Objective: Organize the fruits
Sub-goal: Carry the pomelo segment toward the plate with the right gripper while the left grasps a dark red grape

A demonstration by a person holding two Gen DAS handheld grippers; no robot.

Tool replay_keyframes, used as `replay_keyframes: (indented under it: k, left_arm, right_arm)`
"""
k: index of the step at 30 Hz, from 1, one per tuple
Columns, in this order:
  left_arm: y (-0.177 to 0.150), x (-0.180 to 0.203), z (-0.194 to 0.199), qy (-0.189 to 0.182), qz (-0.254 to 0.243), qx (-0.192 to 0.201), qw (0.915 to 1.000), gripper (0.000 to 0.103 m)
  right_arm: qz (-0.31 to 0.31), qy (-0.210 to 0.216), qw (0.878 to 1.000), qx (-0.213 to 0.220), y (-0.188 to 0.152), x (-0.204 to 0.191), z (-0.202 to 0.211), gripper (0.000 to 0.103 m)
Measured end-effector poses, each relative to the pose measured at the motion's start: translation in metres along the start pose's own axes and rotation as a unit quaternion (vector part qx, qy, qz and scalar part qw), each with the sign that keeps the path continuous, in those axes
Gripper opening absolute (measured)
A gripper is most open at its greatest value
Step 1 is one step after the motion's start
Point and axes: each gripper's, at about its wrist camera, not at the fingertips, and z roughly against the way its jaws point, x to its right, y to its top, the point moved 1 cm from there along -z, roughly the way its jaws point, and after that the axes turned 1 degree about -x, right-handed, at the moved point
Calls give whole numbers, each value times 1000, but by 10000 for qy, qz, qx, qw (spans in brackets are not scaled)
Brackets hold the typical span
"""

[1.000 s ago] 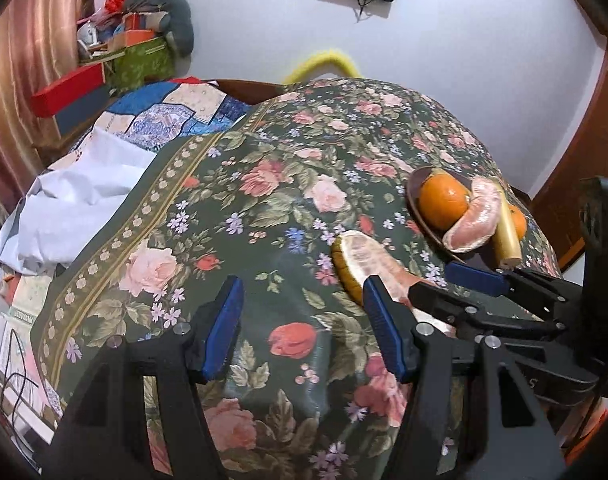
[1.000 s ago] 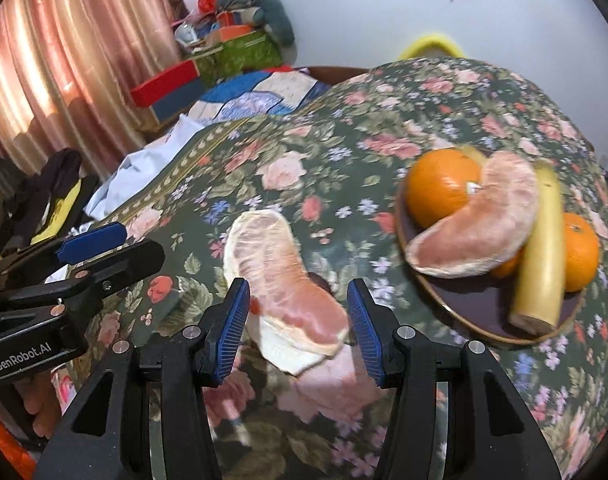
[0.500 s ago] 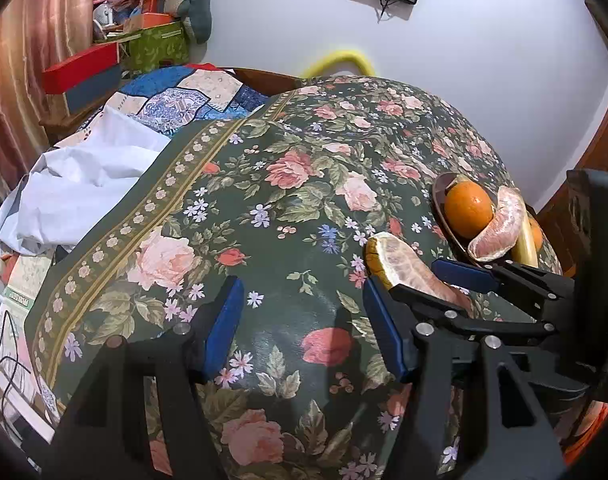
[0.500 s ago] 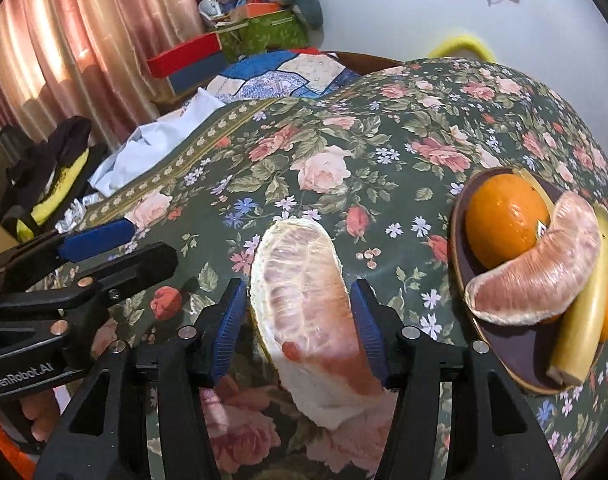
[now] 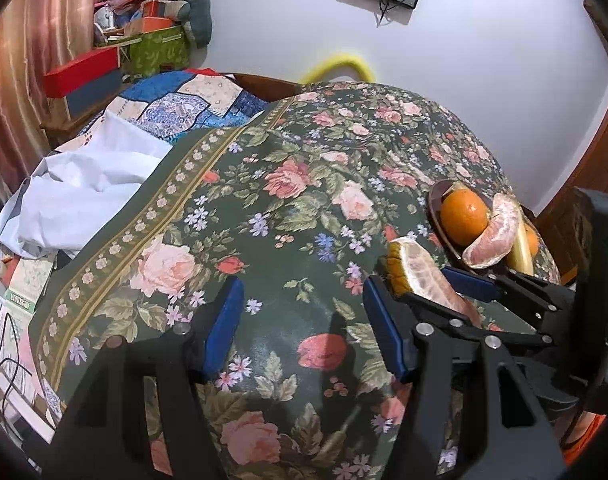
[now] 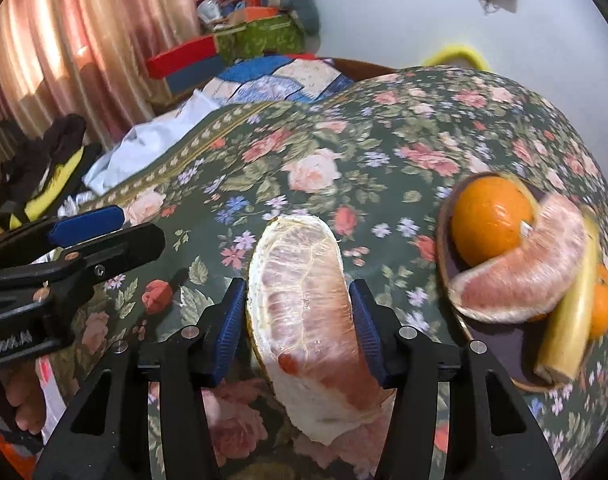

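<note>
Pink pomelo wedge (image 6: 304,300) sits gripped in the right gripper (image 6: 298,320); carry it level to the plate (image 6: 499,356), left gripper (image 5: 304,320) open, empty.

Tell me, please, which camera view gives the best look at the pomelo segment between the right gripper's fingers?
The right wrist view. There the pomelo segment lies lengthwise between the right gripper fingers, its whole pink face showing; the jaws have just been closing on it. In the left wrist view the pomelo segment shows only partly, its lower end behind the right gripper.
</note>
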Motion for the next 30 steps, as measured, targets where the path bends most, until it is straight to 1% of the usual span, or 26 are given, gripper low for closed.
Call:
replay_keyframes:
  k: [6, 10, 14, 17, 19, 24, 26, 30]
  left_arm:
    - [2, 24, 2, -111, -274, -10, 9996, 62]
    - [-3, 47, -3, -243, -537, -99, 9982, 62]
    - [-9, 72, -14, -364, -753, -210, 9963, 62]
    - [-13, 89, -27, -417, -949, -358, 9940, 61]
    - [-15, 99, -36, -402, -1061, -440, 9926, 59]
    - [-18, 111, -58, -318, -1222, -620, 9901, 49]
    - [-18, 112, -66, -272, -1245, -708, 9893, 46]
    - [-17, 114, -70, -247, -1300, -664, 9890, 45]
  right_arm:
    - [-465, -77, 9978, 469, -8, 24, 41, 48]
    - [-717, -269, 9941, 766, -14, 43, 70, 48]
    - [-882, -540, 9900, 960, -21, 61, 89, 49]
    - [-1035, -707, 9867, 1032, -28, 76, 98, 49]
    - [-1140, -767, 9849, 1049, -33, 86, 101, 49]
    - [-1463, -915, 9794, 1047, -47, 114, 105, 49]
    - [-1555, -934, 9778, 1051, -52, 121, 106, 49]
    - [-1699, -916, 9755, 1054, -60, 132, 108, 49]
